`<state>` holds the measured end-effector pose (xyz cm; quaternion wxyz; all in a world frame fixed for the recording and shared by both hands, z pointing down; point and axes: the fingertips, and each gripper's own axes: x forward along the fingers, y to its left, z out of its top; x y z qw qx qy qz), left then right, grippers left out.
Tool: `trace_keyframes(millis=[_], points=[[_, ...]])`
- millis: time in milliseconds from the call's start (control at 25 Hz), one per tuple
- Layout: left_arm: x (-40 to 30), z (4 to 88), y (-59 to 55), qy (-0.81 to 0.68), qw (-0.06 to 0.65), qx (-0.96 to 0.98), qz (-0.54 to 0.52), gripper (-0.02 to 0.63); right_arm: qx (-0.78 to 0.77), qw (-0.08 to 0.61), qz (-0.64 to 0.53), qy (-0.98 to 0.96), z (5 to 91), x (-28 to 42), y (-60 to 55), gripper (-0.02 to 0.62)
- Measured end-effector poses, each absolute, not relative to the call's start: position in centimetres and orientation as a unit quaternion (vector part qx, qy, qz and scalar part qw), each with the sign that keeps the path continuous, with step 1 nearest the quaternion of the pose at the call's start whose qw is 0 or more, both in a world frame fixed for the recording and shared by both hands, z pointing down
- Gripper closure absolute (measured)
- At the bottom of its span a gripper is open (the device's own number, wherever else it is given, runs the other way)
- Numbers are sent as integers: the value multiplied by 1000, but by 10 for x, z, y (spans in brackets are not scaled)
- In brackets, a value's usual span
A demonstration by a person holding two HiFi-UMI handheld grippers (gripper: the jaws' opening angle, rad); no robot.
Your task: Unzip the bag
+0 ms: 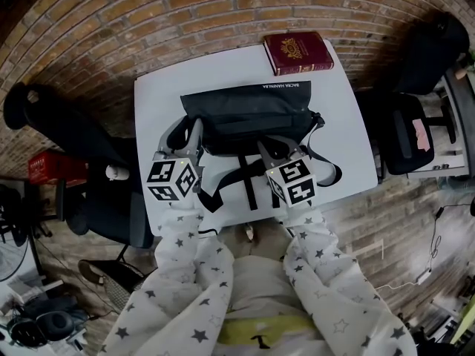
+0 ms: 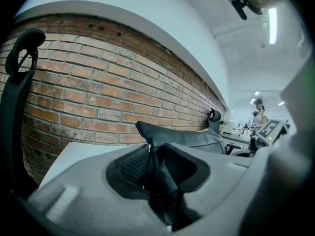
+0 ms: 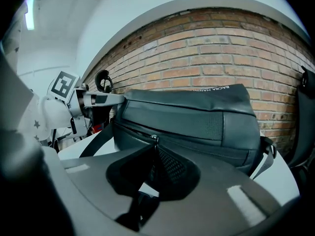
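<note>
A black bag [image 1: 245,113] lies on the white table [image 1: 338,117], its straps [image 1: 251,182] trailing toward me. My left gripper [image 1: 194,133] is at the bag's left end, shut on a fold of black fabric at that corner [image 2: 147,132]. In the left gripper view that fabric fills the gap between the jaws of the left gripper [image 2: 153,157]. My right gripper [image 1: 269,150] is at the bag's front face. In the right gripper view the right gripper [image 3: 153,162] is shut on the zipper pull, which hangs from the slider [image 3: 154,138] on the front zipper of the bag [image 3: 197,117].
A red book [image 1: 298,53] lies at the table's far right corner. Black office chairs stand left [image 1: 89,199] and right [image 1: 404,128] of the table. A brick wall [image 3: 221,58] rises behind the bag. A person [image 2: 258,113] stands far off.
</note>
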<state>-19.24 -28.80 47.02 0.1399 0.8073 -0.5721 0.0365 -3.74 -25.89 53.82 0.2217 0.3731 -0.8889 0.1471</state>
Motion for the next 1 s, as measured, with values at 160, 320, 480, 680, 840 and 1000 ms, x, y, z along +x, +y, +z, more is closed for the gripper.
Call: trace_keyframes(millis=[160,320,480,680,840,1000], points=[[-192,471,-288,-575,138,805,37,506,379,222,144,-887,539,-33,-259,558],[-192,472,-288,-579,137,803,37,506,395,219,151,-879,539,-22,-262,558],[-194,471,-289,-583,137,800,37,506,403,219,150,-876,538,-16,-263,558],[-193,471,-288,-587,135,797,37,506,404,221,146,-876,537,-13,-262,558],[-193,471,-287,-591,134,795,38,506,416,223,149,-869,538,-6,-262,558],[-194,471,-287,-595,133,792,36,506,440,218,158,-857,537,14,-266,558]])
